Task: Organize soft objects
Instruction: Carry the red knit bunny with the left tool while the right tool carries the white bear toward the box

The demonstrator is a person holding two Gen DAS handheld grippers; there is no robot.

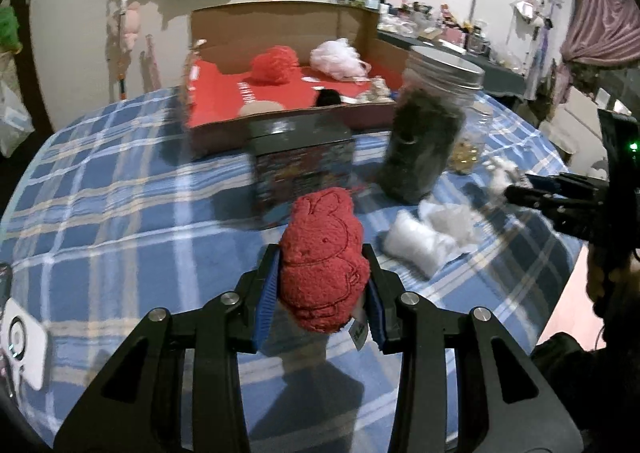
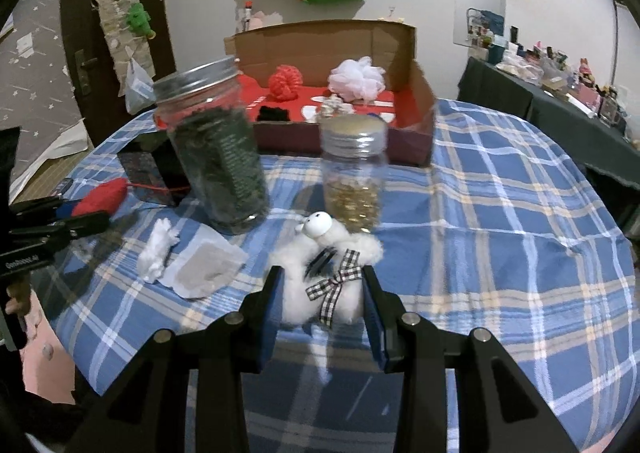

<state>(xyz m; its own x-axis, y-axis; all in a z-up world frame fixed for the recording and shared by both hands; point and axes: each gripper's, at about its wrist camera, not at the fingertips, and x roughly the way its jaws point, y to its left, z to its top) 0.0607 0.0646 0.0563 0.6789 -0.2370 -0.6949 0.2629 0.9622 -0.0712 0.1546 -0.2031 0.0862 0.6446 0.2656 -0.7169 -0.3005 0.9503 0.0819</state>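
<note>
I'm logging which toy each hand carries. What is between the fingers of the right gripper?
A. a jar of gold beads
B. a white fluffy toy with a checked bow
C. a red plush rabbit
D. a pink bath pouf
B: in the right wrist view the right gripper clamps the white fluffy toy, whose checked bow hangs in front.

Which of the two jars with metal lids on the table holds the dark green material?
The larger jar, standing left of the smaller jar in the right wrist view. It is taller and wider and filled with dark green matter; the smaller one holds golden pieces.
</note>
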